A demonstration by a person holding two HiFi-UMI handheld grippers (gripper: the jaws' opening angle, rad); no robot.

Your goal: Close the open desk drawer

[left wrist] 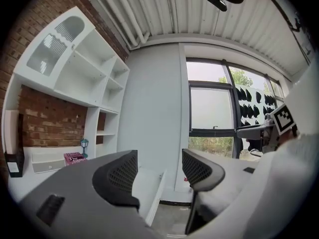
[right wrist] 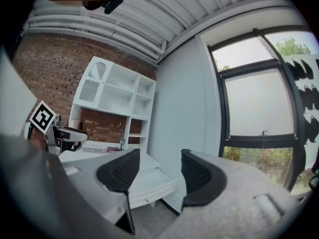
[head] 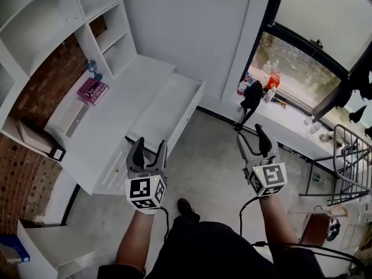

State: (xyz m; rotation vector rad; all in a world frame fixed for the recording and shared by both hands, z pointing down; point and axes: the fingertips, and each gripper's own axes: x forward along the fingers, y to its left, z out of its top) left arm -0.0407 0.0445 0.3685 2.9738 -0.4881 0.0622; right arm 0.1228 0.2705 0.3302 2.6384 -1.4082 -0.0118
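Note:
The white desk (head: 110, 121) runs along the left wall, and its drawer (head: 165, 106) stands pulled out toward the window side. My left gripper (head: 151, 142) hovers open just in front of the drawer's near corner, with nothing between its fingers. In the left gripper view the drawer (left wrist: 149, 185) shows through the gap of that gripper (left wrist: 159, 171). My right gripper (head: 250, 131) is open and empty over the floor, well to the right of the drawer. The right gripper view has the drawer front (right wrist: 149, 183) ahead of that gripper (right wrist: 159, 168), apart from it.
A pink box (head: 93, 90) and a small teal lamp (head: 93, 68) sit at the back of the desk under white shelves (head: 52, 16). Bottles (head: 270, 80) and a black object (head: 251, 97) stand on the window sill. A metal rack (head: 349, 156) is at the right.

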